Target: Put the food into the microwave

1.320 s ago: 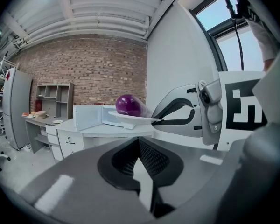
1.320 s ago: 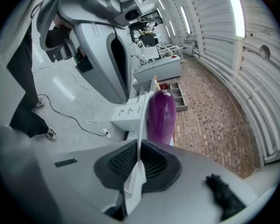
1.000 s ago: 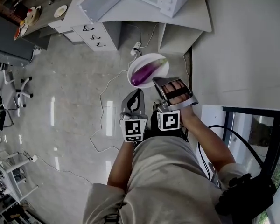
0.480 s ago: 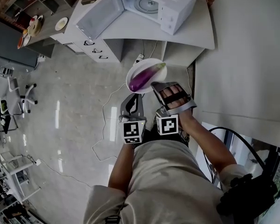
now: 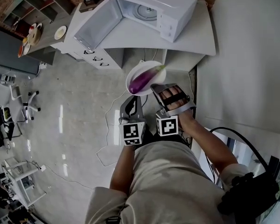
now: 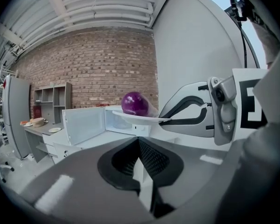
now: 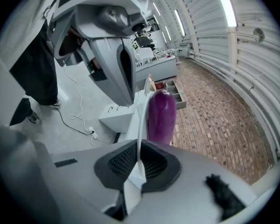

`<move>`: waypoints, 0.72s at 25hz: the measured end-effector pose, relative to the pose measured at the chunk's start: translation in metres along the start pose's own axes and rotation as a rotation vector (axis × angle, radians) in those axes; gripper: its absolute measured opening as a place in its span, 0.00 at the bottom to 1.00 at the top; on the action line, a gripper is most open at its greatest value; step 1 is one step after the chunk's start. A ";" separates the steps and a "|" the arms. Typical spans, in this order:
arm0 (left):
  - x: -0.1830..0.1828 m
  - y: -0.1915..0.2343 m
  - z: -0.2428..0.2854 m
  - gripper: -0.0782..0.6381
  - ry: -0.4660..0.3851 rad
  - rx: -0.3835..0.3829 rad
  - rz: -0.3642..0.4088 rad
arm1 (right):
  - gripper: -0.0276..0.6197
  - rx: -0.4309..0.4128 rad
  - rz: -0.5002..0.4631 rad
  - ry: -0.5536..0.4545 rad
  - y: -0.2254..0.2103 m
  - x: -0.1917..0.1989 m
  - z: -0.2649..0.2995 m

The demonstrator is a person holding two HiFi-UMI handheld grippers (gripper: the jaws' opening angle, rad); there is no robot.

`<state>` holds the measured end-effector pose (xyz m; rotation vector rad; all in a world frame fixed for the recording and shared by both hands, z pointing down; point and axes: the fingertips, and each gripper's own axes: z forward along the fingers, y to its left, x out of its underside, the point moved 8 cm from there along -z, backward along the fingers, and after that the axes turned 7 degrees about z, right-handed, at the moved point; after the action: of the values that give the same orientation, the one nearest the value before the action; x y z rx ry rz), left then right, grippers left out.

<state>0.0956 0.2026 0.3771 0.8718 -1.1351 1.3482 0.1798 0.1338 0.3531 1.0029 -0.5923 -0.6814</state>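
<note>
The left gripper (image 5: 134, 97) was closed and empty; the right gripper (image 5: 154, 86) pinched the plate's (image 5: 132, 73) near rim. The eggplant (image 5: 143, 80) lay lengthwise across the plate, stem toward the counter's (image 5: 130, 37) front edge, beyond which the microwave (image 5: 177, 4) stood open.

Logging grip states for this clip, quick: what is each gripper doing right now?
Left gripper: closed, empty.
Right gripper: closed on the rim of the plate carrying the eggplant.
</note>
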 end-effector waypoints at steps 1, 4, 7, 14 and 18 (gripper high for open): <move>0.000 0.003 0.004 0.12 0.001 0.002 0.005 | 0.08 0.001 0.000 -0.002 0.000 0.000 0.005; -0.001 0.014 0.016 0.12 -0.006 0.023 0.026 | 0.08 -0.010 0.016 0.009 -0.004 0.001 0.020; 0.002 0.030 0.029 0.12 -0.009 0.045 0.027 | 0.08 -0.023 0.022 0.034 -0.011 -0.004 0.039; 0.010 0.084 0.082 0.12 -0.013 0.140 0.028 | 0.08 -0.026 0.055 0.122 -0.028 -0.013 0.100; 0.010 0.115 0.114 0.12 -0.009 0.199 0.032 | 0.08 -0.042 0.078 0.180 -0.039 -0.017 0.138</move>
<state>-0.0321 0.1054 0.4007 1.0070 -1.0374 1.5037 0.0597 0.0560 0.3740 0.9844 -0.4555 -0.5261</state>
